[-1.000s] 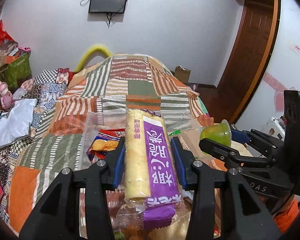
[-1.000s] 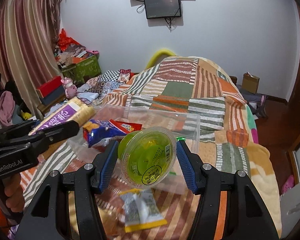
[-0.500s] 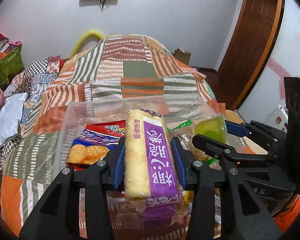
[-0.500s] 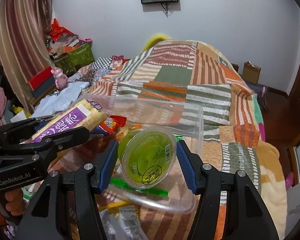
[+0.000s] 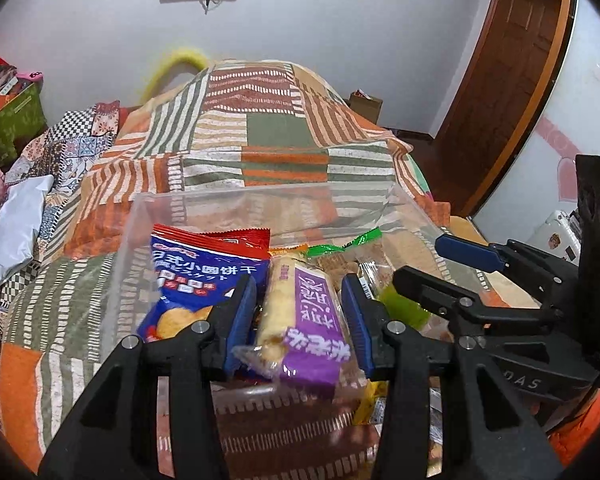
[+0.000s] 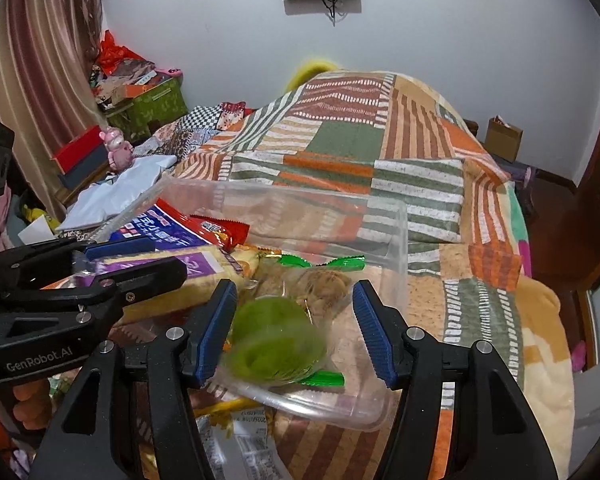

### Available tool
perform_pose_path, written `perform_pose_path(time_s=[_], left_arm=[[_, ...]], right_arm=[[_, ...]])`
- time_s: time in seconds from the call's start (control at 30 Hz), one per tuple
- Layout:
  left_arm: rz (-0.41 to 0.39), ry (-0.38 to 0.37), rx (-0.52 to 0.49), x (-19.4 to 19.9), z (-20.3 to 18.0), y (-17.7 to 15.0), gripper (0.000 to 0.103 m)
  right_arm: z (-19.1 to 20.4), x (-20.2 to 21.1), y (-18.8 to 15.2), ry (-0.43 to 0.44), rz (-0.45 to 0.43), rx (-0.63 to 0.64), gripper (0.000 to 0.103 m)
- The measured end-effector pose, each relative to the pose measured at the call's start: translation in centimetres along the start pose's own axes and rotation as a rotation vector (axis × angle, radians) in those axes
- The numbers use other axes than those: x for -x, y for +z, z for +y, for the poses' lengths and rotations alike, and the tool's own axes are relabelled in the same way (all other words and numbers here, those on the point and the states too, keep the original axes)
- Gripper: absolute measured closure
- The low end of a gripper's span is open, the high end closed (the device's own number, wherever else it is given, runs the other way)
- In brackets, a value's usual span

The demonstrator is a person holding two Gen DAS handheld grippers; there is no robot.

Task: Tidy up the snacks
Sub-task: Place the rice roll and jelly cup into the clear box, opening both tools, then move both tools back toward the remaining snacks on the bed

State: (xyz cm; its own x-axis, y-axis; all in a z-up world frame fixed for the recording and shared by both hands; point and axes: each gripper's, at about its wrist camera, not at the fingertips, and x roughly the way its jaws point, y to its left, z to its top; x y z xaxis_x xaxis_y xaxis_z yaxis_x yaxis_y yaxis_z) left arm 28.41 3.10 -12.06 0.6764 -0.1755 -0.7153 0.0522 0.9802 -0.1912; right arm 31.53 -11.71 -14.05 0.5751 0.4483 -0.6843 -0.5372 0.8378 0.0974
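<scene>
A clear plastic bin (image 5: 140,216) sits on a bed covered by a striped patchwork blanket (image 5: 276,136), and both grippers reach over its near rim.

The left gripper (image 5: 298,312) stands with its 2 blue pads close on either side of a long yellow wafer pack with a purple label (image 5: 300,312). The pack lies lengthwise between the pads; on its left side a thin gap seems to show, so whether the pads press on it cannot be told from the view, though the jaws are near their narrowest. The pack's far end points into the bin, beside a blue and red biscuit bag (image 5: 196,276) that leans against the bin's left wall. In the right wrist view the same pack (image 6: 188,276) lies just behind the left gripper's black finger (image 6: 140,280).

The right gripper (image 6: 296,328) has its jaws partly apart — the blue pads (image 6: 216,328) stand clear of a green jelly cup (image 6: 276,340) that is blurred and tilted on its side inside the bin, low between them. The cup touches neither pad. Just behind it lie a clear packet with a brown snack (image 6: 324,288) and green-ended wrappers (image 6: 340,262).

More small packets (image 6: 244,428) lie on the blanket outside the bin's near edge — partly hidden under the grippers.
</scene>
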Motion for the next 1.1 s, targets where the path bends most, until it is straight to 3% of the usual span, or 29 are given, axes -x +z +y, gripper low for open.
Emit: perform_pose_path(time_s=[0.3, 0.43, 0.7, 1.1], left_arm=[[-0.049, 0.022, -0.013, 4.7, -0.2, -1.2, 0.056], [-0.078, 0.037, -0.027, 7.4, -0.6, -2.3, 0.046], [-0.100, 0.082, -0.024, 12.0, -0.1, -5.6, 0.039], [-0.043, 0.156, 0.051, 15.1, 3.5, -12.8, 0.035]], right_arm=[[0.8, 3.7, -0.4, 0.009, -0.048, 0.006, 0.046], [1.5, 5.4, -1.0, 0.007, -0.066, 0.017, 0.043], [2.9, 8.6, -3.2, 0.016, -0.094, 0.019, 0.039], [5.5, 11.3, -8.0, 0.036, -0.089, 0.009, 0.033]])
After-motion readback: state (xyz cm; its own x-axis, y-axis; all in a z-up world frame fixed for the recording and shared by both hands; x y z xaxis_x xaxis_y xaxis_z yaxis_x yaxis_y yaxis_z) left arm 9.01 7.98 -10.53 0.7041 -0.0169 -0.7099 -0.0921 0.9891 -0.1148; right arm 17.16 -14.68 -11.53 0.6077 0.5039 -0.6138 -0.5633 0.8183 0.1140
